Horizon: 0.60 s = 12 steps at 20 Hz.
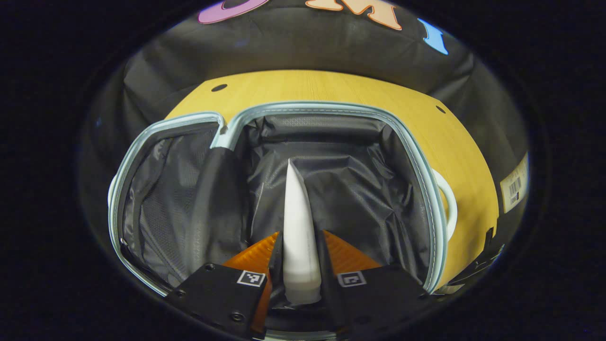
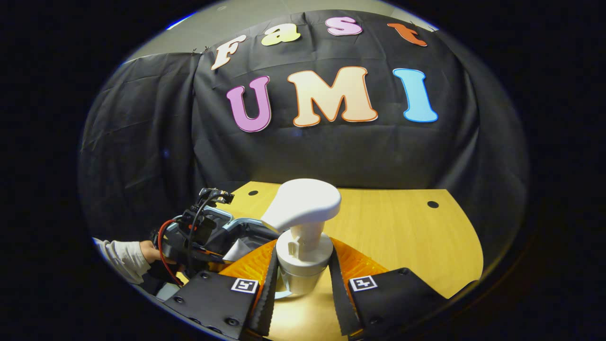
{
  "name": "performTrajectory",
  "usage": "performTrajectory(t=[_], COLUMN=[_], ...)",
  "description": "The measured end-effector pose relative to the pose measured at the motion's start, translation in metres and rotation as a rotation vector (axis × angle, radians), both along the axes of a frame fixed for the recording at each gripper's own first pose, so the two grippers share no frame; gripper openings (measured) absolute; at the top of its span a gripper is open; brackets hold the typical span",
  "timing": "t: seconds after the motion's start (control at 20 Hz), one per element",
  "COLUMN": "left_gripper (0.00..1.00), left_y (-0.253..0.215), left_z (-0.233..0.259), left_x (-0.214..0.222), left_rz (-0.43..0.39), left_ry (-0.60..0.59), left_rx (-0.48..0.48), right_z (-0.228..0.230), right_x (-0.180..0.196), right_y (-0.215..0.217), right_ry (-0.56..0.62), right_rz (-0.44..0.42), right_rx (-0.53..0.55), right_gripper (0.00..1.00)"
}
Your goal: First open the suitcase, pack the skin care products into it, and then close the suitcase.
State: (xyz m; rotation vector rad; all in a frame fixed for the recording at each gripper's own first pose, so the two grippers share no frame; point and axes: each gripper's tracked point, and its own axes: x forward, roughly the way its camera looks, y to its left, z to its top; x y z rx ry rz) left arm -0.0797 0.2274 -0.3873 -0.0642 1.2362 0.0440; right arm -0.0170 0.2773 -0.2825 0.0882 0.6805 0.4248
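The suitcase (image 1: 428, 189) lies open on the wooden table (image 1: 331, 87), showing its black lining and pale blue zipper rim. My left gripper (image 1: 299, 241) is shut on a white tube (image 1: 298, 227), held above the right compartment with its narrow end pointing away from the camera. In the right gripper view, my right gripper (image 2: 303, 260) is shut on a white pump bottle (image 2: 303, 222), upright above the table (image 2: 402, 237). The left gripper (image 2: 199, 232) and a sleeved hand (image 2: 128, 255) show at the left there, over the suitcase (image 2: 246, 227).
The suitcase lid (image 1: 161, 203) lies flat to the left with a mesh pocket. A white handle (image 1: 450, 203) sticks out on the suitcase's right side. Bare wooden table stretches to the right and behind. A labelled item (image 1: 515, 182) sits past the table's right edge.
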Motion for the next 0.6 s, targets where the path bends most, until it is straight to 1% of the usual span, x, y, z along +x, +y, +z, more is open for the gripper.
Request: performTrajectory(t=[0.05,0.15,0.2,0.25,0.35,0.45,0.6], left_gripper=[0.59,0.93,0.96,0.93,0.92,0.93,0.93], left_y=[0.003,0.005,0.006,0.009,0.025,0.049,0.097], left_z=[0.007,0.027,0.039,0.050,0.070,0.086,0.107], left_x=[0.007,0.016,0.021,0.025,0.028,0.029,0.022], left_rz=[0.010,0.016,0.019,0.023,0.038,0.063,0.115], left_ry=[-0.041,-0.121,-0.161,-0.200,-0.252,-0.282,-0.314], left_rx=[0.002,0.001,-0.005,-0.009,-0.002,0.013,0.050], right_z=[-0.001,-0.010,-0.016,-0.020,-0.036,-0.052,-0.078], right_x=[0.000,-0.003,-0.006,-0.009,-0.018,-0.030,-0.046], right_y=[0.009,0.030,0.042,0.053,0.074,0.095,0.119], right_ry=[0.014,0.053,0.078,0.099,0.158,0.218,0.298], right_rz=[0.010,0.037,0.054,0.068,0.095,0.117,0.137], right_rx=[0.016,0.038,0.044,0.052,0.067,0.069,0.060], right_gripper=[0.55,0.55,0.55,0.55,0.55,0.55,0.55])
